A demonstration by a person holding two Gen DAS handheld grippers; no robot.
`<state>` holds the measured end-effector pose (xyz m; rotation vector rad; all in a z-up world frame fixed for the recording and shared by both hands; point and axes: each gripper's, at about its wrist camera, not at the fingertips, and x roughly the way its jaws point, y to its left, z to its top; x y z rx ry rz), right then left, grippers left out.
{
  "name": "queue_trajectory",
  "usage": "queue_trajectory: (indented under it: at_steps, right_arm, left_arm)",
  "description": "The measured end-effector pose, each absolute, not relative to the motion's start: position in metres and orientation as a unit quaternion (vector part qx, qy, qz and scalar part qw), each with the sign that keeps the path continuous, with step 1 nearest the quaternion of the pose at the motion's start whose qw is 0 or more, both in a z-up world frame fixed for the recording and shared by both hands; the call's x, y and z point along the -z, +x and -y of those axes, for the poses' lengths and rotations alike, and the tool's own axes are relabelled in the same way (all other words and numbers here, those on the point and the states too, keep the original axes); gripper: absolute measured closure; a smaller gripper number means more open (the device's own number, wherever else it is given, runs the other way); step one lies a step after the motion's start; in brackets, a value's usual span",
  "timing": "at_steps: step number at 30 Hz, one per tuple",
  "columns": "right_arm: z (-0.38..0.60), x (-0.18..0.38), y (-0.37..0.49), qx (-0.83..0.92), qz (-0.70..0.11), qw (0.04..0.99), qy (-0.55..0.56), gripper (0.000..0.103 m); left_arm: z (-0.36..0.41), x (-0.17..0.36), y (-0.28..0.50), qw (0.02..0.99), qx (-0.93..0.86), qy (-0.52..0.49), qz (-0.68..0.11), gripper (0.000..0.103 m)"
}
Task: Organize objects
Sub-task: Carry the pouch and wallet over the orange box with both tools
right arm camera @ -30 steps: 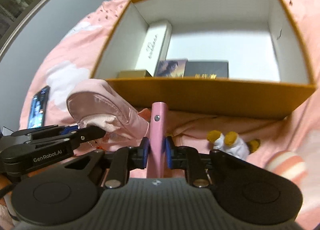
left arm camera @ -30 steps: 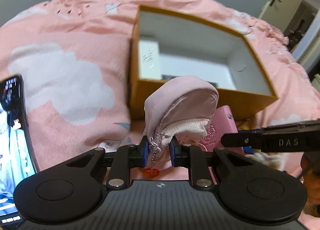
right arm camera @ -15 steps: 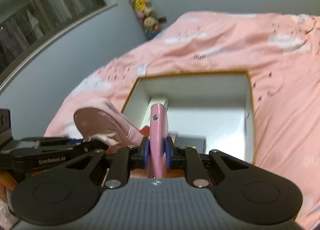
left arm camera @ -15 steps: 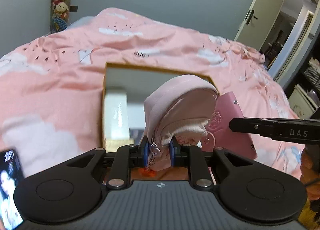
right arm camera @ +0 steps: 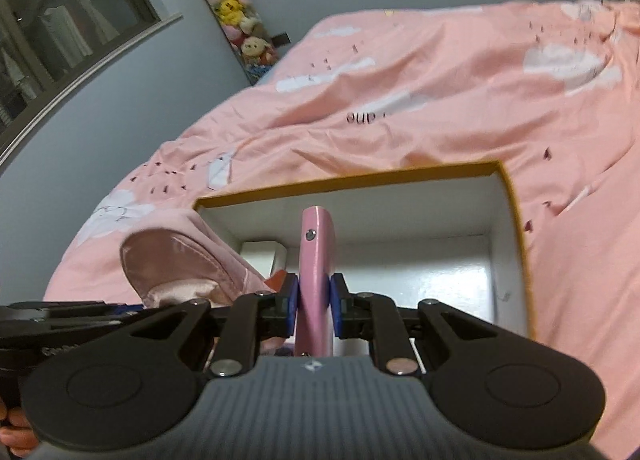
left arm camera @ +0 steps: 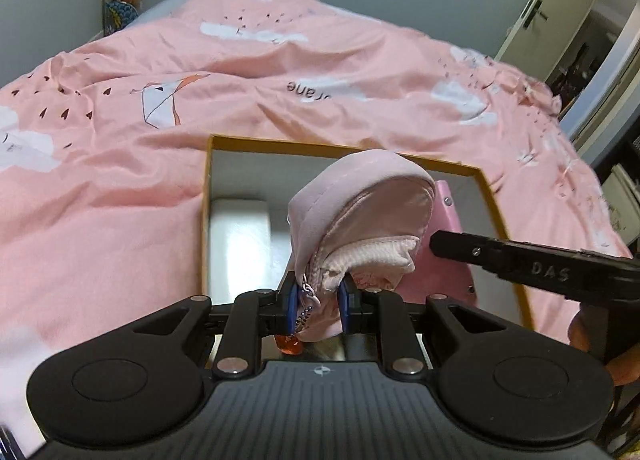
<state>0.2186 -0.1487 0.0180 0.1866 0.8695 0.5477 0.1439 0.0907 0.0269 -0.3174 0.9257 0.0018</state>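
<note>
1. Over on the left, the pink cloud-printed duvet (left arm camera: 120,187) is spreading rumpled across the whole bed, and a hanging column of plush toys (right arm camera: 236,15) is dangling against the grey wall behind it.
2. The open mustard-yellow cardboard box with a white inside (left arm camera: 205,219) is sitting on the duvet, and a long white carton (left arm camera: 238,244) is lying inside along its left wall; the rest of what is in it is mostly hidden behind the grippers.
3. The left gripper (left arm camera: 319,302) is pinching the zip end of a soft pale-pink fabric pouch (left arm camera: 360,195), holding it up over the box, with a small orange charm (left arm camera: 289,344) dangling on a chain below.
4. The pouch is blocking the view of the box's middle.
5. The right gripper (right arm camera: 315,304) is clamping a flat pink snap-fastened wallet (right arm camera: 316,244) on edge, upright, over the box beside the pouch.
6. At the far right a door (left arm camera: 532,11) is standing at the room's edge.
</note>
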Motion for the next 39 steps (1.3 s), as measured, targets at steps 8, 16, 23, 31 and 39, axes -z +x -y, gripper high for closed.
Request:
queue_trajectory:
  at_steps: [8, 16, 23, 31, 39]
  right_arm:
    - [0.122, 0.018, 0.265, -0.273, -0.442, 0.843, 0.138, 0.085]
    - [0.111, 0.058, 0.291, -0.293, -0.485, 0.802, 0.191, 0.085]
    - [0.112, 0.074, 0.301, -0.285, -0.522, 0.783, 0.181, 0.081]
    - [0.096, 0.087, 0.309, -0.287, -0.550, 0.777, 0.107, 0.067]
    - [0.087, 0.083, 0.309, -0.294, -0.545, 0.783, 0.063, 0.063]
  left_arm:
    - [-0.113, -0.018, 0.182, 0.870, -0.013, -0.133, -0.475, 0.081]
    - [-0.121, -0.011, 0.195, 0.861, -0.021, -0.127, -0.493, 0.081]
    - [-0.129, -0.007, 0.201, 0.857, -0.019, -0.148, -0.493, 0.081]
    - [-0.128, -0.006, 0.206, 0.854, -0.013, -0.154, -0.497, 0.081]
    - [-0.126, -0.005, 0.210, 0.848, -0.007, -0.154, -0.508, 0.081]
